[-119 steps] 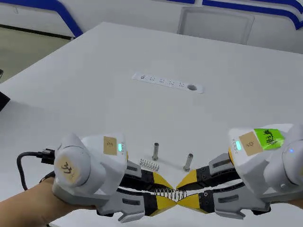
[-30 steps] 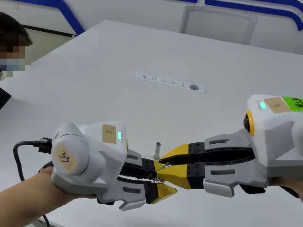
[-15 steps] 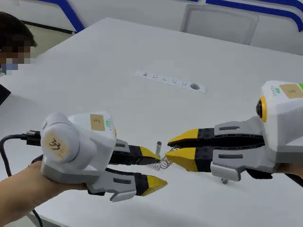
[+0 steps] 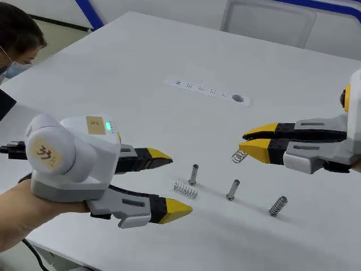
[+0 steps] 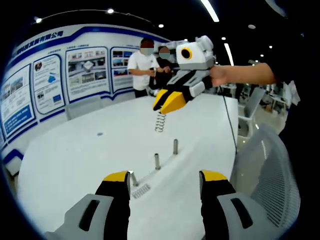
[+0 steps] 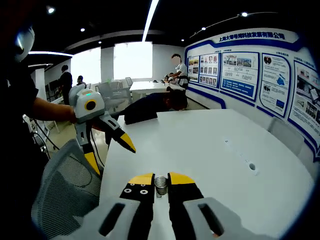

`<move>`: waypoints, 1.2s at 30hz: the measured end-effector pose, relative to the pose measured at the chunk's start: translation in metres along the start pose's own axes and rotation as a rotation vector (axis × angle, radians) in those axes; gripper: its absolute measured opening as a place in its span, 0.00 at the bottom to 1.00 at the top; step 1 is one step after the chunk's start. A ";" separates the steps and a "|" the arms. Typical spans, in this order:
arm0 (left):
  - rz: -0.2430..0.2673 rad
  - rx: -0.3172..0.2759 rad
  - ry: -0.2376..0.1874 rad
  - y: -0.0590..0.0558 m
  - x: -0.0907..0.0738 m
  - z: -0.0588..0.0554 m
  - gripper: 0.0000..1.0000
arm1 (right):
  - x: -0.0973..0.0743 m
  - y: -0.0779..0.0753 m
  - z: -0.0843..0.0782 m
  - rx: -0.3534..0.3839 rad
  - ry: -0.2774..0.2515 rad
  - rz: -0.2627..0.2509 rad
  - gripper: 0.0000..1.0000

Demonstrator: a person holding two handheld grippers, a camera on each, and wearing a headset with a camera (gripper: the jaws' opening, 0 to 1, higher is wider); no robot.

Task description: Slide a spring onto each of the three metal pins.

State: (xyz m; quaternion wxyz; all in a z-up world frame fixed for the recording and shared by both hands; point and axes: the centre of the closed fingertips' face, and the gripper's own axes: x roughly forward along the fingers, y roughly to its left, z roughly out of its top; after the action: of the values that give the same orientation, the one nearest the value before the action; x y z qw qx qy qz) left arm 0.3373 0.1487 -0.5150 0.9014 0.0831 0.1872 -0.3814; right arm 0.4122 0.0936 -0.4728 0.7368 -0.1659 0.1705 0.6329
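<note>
Two bare metal pins stand upright on the white table. To their right a spring stands tilted, apparently over a third pin. A loose spring lies flat beside the left pin. My right gripper hovers above and right of the pins, shut on another spring that dangles from its tips; its own view shows that spring pinched between the jaws. My left gripper is open and holds nothing, just left of the pins, with the loose spring near its jaws.
A white power strip lies flat on the table beyond the pins. A grey chair stands at the far edge. One person sits at the left, others stand farther off. The near table edge runs below my left gripper.
The grippers were together on one spring. The left has opened and drawn back left. The right has pulled away to the right and up, carrying the spring.
</note>
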 end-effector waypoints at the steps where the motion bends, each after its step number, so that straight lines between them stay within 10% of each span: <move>1: 0.004 -0.008 0.001 0.001 -0.001 -0.001 0.59 | 0.002 -0.003 -0.004 0.010 0.008 -0.009 0.11; 21: 0.072 -0.060 0.031 0.023 -0.013 -0.024 0.72 | 0.032 -0.036 -0.075 0.101 0.191 -0.104 0.11; 36: 0.077 -0.093 0.057 0.022 -0.019 -0.039 0.72 | 0.042 -0.040 -0.084 0.137 0.179 -0.111 0.11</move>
State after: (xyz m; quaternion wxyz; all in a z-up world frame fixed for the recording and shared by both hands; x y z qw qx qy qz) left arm 0.3308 0.1880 -0.5435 0.9127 0.0591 0.2268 -0.3349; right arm 0.4542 0.0856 -0.5658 0.7621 -0.1801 0.2692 0.5606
